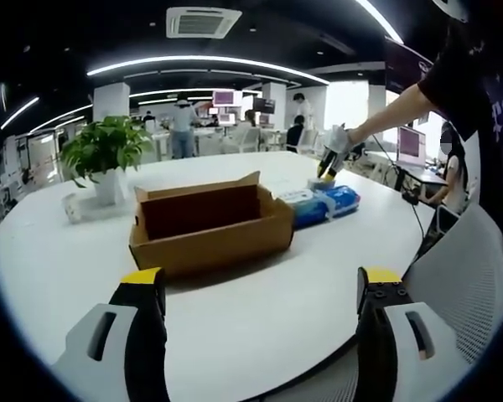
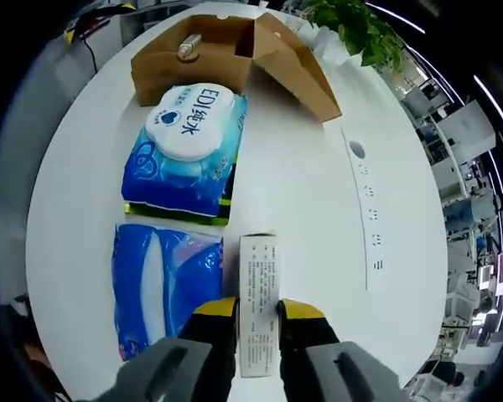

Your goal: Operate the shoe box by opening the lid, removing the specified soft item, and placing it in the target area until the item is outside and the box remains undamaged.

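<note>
With the shoe box (image 2: 235,50) open, our right gripper (image 2: 257,322) clamps a small carton (image 2: 258,301) beside the wipe packs (image 2: 184,142), while our left gripper (image 1: 260,293) hangs apart, idle.

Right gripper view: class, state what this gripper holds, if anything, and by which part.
The right gripper is shut on a small white carton, pinching its long sides at the near end; the far end lies on the white table.

At the top of the right gripper view, the shoe box (image 2: 235,50) is matt brown cardboard. Below it, 2 wipe packs (image 2: 187,151) are glossy blue plastic film. The small white carton (image 2: 258,293) between the jaws looks like smooth printed paperboard. The table (image 2: 318,218) is smooth, matt white.
</note>
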A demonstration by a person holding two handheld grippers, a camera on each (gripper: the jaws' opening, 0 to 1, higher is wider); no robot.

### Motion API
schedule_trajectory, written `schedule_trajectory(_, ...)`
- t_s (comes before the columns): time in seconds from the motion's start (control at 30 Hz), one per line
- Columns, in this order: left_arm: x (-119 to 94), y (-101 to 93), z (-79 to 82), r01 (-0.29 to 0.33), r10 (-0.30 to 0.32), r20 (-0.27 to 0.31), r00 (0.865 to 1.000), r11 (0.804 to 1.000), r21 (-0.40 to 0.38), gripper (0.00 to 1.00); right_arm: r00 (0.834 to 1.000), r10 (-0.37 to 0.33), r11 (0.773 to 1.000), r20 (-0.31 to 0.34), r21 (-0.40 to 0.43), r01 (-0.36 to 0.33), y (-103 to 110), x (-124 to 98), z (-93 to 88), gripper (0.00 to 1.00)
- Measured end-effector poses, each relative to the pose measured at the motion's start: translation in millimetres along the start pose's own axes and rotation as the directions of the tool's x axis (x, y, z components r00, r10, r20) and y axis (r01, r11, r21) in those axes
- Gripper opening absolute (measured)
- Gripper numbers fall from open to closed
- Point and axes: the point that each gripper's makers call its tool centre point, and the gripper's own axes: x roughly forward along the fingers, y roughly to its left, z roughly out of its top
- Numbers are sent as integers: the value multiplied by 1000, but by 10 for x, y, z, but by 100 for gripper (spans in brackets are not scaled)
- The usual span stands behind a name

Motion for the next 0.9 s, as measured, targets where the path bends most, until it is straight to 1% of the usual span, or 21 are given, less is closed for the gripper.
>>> schedule_trajectory(0.1, -3, 4, 0, -2, 2, 0, 1000, 1000, -1, 93, 1000, -7, 1000, -6, -1, 7, -2, 0, 5, 14)
schedule_trajectory(0.4, -1, 4, -10, 0, 0, -4, 1000, 1000, -1, 92, 1000, -1, 1000, 6, 0, 1, 15, -8, 45, 15)
schedule_trajectory(0.53, -3, 7, -6, -2, 2, -2, 1000, 1000, -1, 92, 1000, -11, 1000, -3, -4, 11, 1, -1, 45, 15)
schedule_trajectory(0.6, -5, 11, -4, -3, 3, -2, 1000, 1000, 0, 92, 1000, -15, 1000, -10, 3, 15, -7, 3, 41, 18)
schedule_trajectory(0.9, -11, 15, -7, -3, 3, -3, 1000, 1000, 4, 92, 1000, -27, 999, -11, 41, 27, -53, -6, 29, 20)
